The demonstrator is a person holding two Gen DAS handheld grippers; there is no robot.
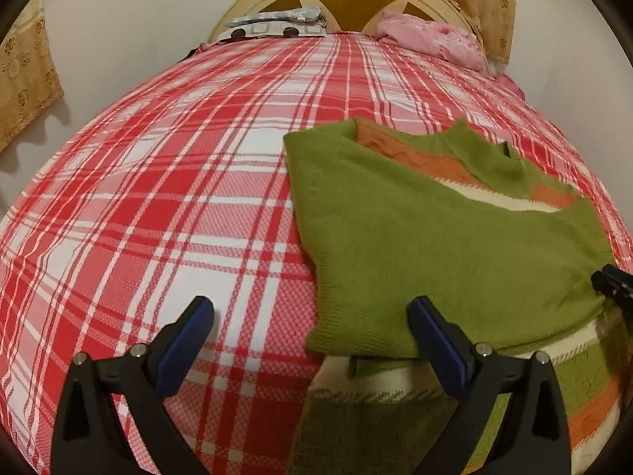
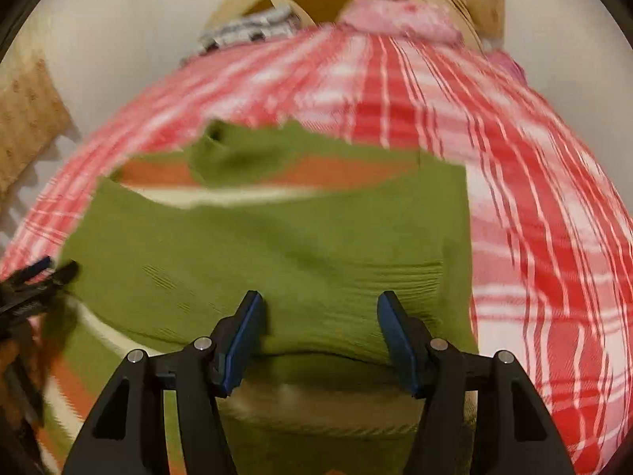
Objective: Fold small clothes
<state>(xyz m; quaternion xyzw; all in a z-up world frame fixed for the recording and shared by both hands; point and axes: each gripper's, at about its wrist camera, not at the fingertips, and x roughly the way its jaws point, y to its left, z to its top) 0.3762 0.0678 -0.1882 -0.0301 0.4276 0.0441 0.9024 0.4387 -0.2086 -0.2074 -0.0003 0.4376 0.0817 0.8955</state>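
The green sweater (image 1: 435,245) lies on the bed's red plaid sheet (image 1: 158,198), already doubled over: its plain green lower half is folded up so that the ribbed hem sits near the camera and the orange and cream stripes and the collar (image 1: 486,158) show beyond it. More of the striped knit spreads out under the hem, on the near side.

Taking the folded hem as the landmark, the right tongs (image 2: 320,312) hover directly over its middle, jaws moderately apart with only cloth beneath them and the pads pressing on nothing. The left tongs (image 1: 312,312) stand wide open at the hem's left corner: one pad lies over the knit edge, the other over bare sheet beside it, and nothing is pinched.

The sweater's long axis runs away from both tongs, from hem toward collar, so the fold edge lies crosswise in front of them. The right hand looks nearer to the body of the garment; the left sits at its side edge. Judging by this, the next fold probably calls for fresh grips along a side or the near edge, and the soft, thick knit may slip or bunch if only one layer is caught.
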